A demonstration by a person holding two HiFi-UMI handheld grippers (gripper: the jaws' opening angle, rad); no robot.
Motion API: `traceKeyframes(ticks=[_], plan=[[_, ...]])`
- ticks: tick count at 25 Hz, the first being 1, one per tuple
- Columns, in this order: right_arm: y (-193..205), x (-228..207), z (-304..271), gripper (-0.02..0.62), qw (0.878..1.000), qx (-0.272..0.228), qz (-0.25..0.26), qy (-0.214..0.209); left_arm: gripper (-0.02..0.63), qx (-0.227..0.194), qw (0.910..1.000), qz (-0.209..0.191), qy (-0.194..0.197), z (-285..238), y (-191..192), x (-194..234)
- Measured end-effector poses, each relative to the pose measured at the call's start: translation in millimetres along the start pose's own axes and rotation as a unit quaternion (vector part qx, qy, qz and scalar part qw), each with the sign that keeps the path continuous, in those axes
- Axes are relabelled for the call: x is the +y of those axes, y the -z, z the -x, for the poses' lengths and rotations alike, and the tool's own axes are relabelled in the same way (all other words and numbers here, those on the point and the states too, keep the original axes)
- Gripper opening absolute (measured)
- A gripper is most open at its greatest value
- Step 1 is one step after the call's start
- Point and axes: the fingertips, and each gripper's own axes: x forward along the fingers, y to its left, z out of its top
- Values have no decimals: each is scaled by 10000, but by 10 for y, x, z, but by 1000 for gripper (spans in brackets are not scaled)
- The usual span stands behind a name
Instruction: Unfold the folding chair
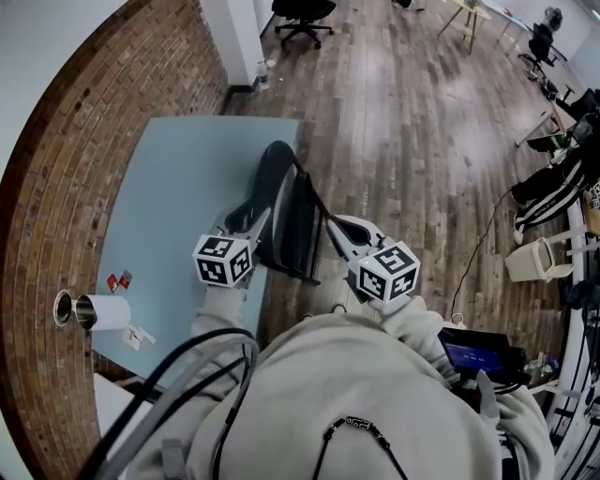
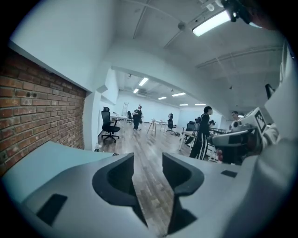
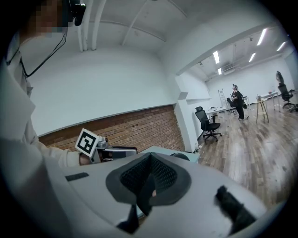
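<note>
The black folding chair [image 1: 286, 211] stands folded flat on the wooden floor, leaning by the edge of the light-blue table [image 1: 178, 187]. My left gripper [image 1: 251, 218] is at the chair's left side near its curved back; in the left gripper view its jaws [image 2: 148, 167] stand apart with only floor between them. To the chair's right, close to its thin frame, my right gripper [image 1: 336, 230] has its pads [image 3: 150, 179] pressed together with nothing visible between them. The chair's dark top [image 3: 180, 157] peeks over the jaws in the right gripper view.
A brick wall [image 1: 56, 187] borders the table on the left. On the table lie a white roll [image 1: 98, 312] and small red items [image 1: 119, 279]. An office chair [image 1: 302, 17] stands far back, a white bin [image 1: 534, 260] at right. A person [image 2: 203, 135] stands in the distance.
</note>
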Motion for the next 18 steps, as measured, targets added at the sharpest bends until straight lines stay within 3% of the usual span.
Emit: traceKeyframes(ticks=[5, 8, 13, 18], plan=[[17, -231, 121, 6, 9997, -7, -134, 198, 239, 781, 9967, 224, -48, -397, 353, 399], [78, -359, 237, 6, 9989, -30, -289, 377, 271, 1307, 9914, 68, -49, -608, 576, 519], [260, -441, 290, 6, 9975, 95, -489, 493, 341, 2377, 9712, 146, -62, -955, 1019, 829], [372, -476, 279, 6, 9968, 150, -571, 536, 342, 2954, 9542, 443, -147, -1226, 1317, 1085]])
